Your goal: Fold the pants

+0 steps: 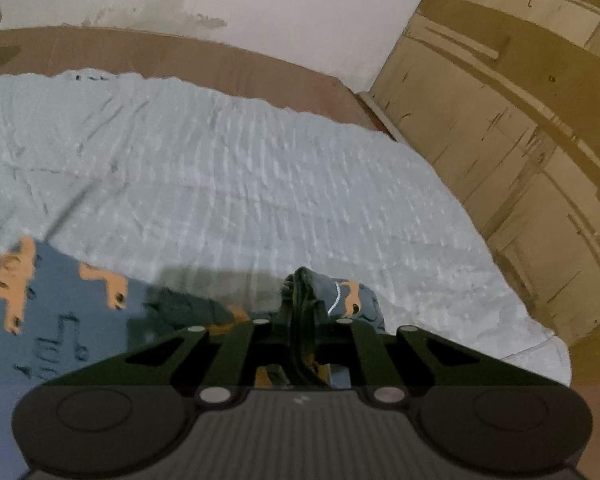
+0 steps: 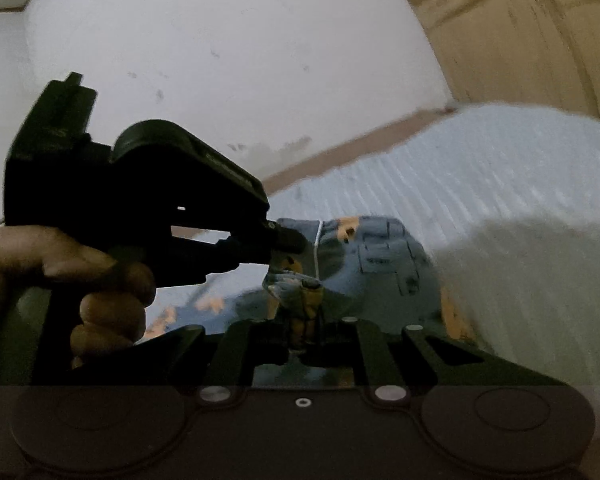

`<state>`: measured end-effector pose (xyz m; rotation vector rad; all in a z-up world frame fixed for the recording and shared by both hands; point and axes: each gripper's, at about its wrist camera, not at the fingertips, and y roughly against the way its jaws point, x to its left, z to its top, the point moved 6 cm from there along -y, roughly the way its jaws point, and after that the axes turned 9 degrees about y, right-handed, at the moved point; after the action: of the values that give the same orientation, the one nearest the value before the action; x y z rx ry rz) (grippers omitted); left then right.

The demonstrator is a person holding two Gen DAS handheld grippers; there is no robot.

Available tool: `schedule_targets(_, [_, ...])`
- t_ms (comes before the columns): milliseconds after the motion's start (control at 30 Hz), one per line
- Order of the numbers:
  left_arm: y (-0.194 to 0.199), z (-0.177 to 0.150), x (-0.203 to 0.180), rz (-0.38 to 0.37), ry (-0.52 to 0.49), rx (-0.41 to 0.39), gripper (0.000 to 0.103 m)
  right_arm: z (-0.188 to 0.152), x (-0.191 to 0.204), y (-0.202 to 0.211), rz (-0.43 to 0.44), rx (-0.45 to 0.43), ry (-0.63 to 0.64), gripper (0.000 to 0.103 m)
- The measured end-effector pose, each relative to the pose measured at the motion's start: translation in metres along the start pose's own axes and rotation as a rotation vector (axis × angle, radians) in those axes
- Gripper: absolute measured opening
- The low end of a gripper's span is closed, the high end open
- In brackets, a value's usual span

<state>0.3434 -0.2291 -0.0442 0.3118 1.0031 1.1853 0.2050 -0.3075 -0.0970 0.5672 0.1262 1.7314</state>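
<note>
The pants (image 1: 72, 320) are blue-grey with orange prints and lie on a pale textured bedsheet (image 1: 240, 184). My left gripper (image 1: 302, 286) is shut on a bunched fold of the pants, lifted off the sheet. In the right wrist view the pants (image 2: 384, 256) hang in a raised bunch. My right gripper (image 2: 306, 296) is shut on an edge of the cloth just below the left gripper (image 2: 290, 240), which pinches the same bunch from the left. A hand (image 2: 100, 280) holds that left gripper's handle.
A brown bed frame (image 1: 228, 60) runs along the far side of the sheet below a marked white wall (image 1: 260, 0). A wooden wardrobe (image 1: 520, 128) stands close on the right of the bed. The sheet beyond the pants lies flat.
</note>
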Motion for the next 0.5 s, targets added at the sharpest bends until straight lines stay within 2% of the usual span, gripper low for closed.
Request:
schedule_targets(200, [0.049,0.025,0.013,0.022,-0.023,-0.028,0.009,0.018,0.044,0.012,0.064,-0.037,0.078,0.013])
schedule_targets(367, [0.082,0.038,0.034,0.104,-0.065,-0.026,0.009,0.023,0.085,0.018,0.137,-0.042,0.119,0.013])
schedule_targets(500, [0.094,0.037,0.062,0.165,-0.091,-0.028,0.009,0.015,0.116,0.018,0.181,-0.024,0.167,0.013])
